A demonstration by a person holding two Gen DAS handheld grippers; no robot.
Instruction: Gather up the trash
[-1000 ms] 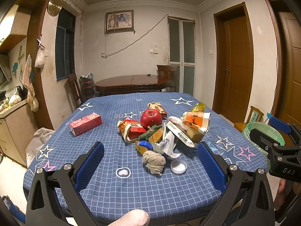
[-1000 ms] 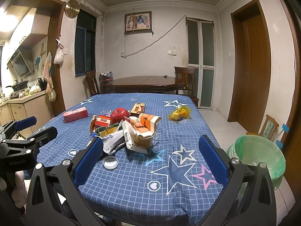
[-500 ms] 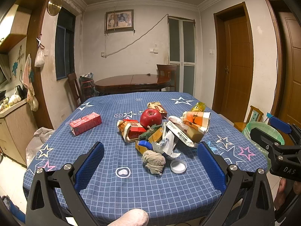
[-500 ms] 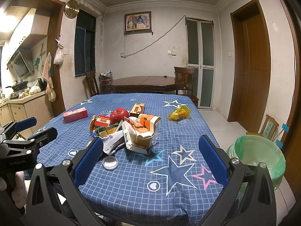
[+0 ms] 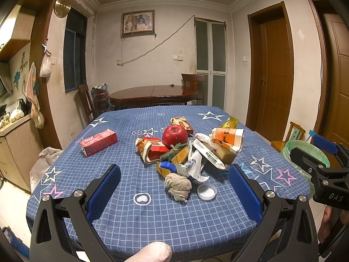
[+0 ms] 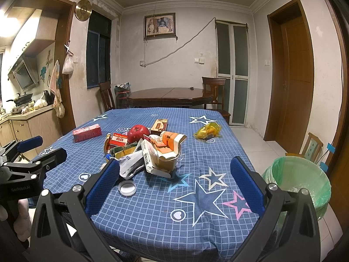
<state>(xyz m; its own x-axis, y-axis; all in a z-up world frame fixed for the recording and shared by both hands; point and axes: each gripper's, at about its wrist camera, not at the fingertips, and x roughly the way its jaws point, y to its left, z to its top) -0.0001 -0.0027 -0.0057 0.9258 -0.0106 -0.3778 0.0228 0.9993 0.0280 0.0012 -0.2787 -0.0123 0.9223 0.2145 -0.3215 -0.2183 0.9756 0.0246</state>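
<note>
A heap of trash lies mid-table on the blue star cloth: a torn orange carton (image 5: 228,138) (image 6: 169,147), a white barcode wrapper (image 5: 208,154), a red packet (image 5: 152,149), a grey rag (image 5: 177,185) and a white lid (image 5: 206,191) (image 6: 127,187). A red apple (image 5: 175,133) (image 6: 137,132) sits among them. A yellow wrapper (image 6: 207,130) lies apart to the right. The green-lined bin (image 6: 298,179) (image 5: 304,152) stands on the floor at the table's right. My left gripper (image 5: 174,193) and right gripper (image 6: 174,187) hang open at the near edge, holding nothing.
A red box (image 5: 99,142) lies at the table's left and a brown box (image 6: 160,125) behind the apple. A small chair (image 6: 312,146) stands behind the bin. A wooden table (image 5: 152,93) with chairs fills the back. Kitchen cabinets (image 6: 32,122) run along the left.
</note>
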